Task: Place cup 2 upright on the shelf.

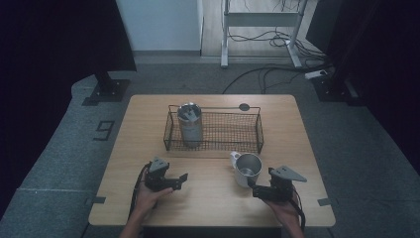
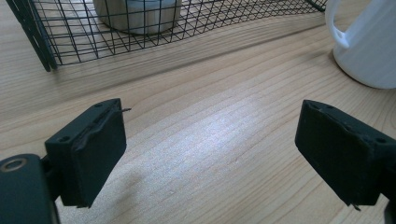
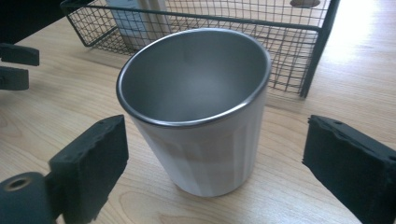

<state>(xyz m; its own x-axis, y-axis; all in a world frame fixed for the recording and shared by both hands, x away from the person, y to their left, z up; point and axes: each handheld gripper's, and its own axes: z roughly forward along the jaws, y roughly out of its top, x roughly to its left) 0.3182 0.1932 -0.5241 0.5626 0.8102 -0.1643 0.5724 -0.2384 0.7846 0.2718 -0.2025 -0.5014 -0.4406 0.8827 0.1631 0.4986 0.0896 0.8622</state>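
While the white mug [image 3: 198, 112] stands on the bench [image 1: 208, 191] between the right claw [image 3: 215, 163]'s wide, untouching jaws, its handle is hidden there; the left claw [image 2: 210, 154] gapes empty, the mesh basket [image 2: 70, 37] cut off beyond.

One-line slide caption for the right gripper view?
Open right claw flanks an upright white mug on the wooden table, wire basket behind.
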